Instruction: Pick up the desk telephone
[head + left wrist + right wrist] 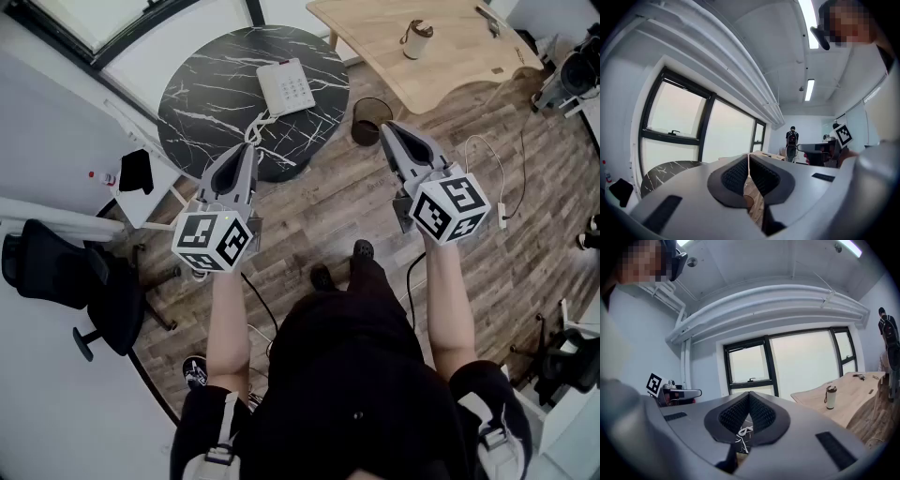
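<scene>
The white desk telephone (286, 86) lies on the round black marble table (206, 94), near its right side. Its coiled cord (255, 127) hangs over the table's front edge. My left gripper (250, 148) is held up in front of the table with its tips over the front edge, shut and empty. My right gripper (386, 127) hovers above the wooden floor to the table's right, also shut and empty. In the left gripper view the shut pads (749, 161) meet with the marble table (665, 171) to their left. Below the shut pads (749, 399) in the right gripper view, the coiled cord (743, 432) shows.
A light wooden table (450, 56) with a tumbler (415, 39) stands at the back right. A dark waste bin (370, 120) sits between the two tables. A black office chair (66, 272) is at the left, and a white cable (497, 187) lies on the floor. A person (791, 140) stands far off.
</scene>
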Tool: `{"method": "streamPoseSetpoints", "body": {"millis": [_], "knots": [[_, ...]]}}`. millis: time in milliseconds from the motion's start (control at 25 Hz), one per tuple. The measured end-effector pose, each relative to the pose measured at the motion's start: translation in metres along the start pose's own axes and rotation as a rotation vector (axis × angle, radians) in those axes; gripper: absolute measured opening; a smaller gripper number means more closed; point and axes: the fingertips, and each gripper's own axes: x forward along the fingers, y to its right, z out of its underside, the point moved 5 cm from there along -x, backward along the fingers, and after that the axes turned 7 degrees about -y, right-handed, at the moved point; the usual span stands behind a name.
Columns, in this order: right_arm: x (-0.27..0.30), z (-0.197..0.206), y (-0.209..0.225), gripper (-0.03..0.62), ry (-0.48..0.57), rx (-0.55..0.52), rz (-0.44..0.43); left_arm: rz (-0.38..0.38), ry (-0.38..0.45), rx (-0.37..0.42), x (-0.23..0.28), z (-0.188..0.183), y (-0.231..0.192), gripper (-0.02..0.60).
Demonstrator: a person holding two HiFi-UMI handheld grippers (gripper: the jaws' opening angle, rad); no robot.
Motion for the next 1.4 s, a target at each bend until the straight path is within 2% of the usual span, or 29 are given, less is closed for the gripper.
{"method": "streamPoseSetpoints", "body": {"millis": [720, 1040, 1400], "knots": [[0.008, 0.006, -0.011, 0.031, 0.002, -0.038, 0.043, 0.026, -0.021, -0.002, 0.000, 0.008, -0.011, 0.021], [0.028, 0.010, 0.012, 0.031, -0.026, -0.017, 0.046, 0.030, -0.059, -0.014, 0.028, 0.014, -0.018, 0.021], [0.086, 0.000, 0.060, 0.031, -0.045, 0.005, -0.003, -0.012, -0.093, -0.026, 0.084, 0.011, -0.041, 0.021]]}}
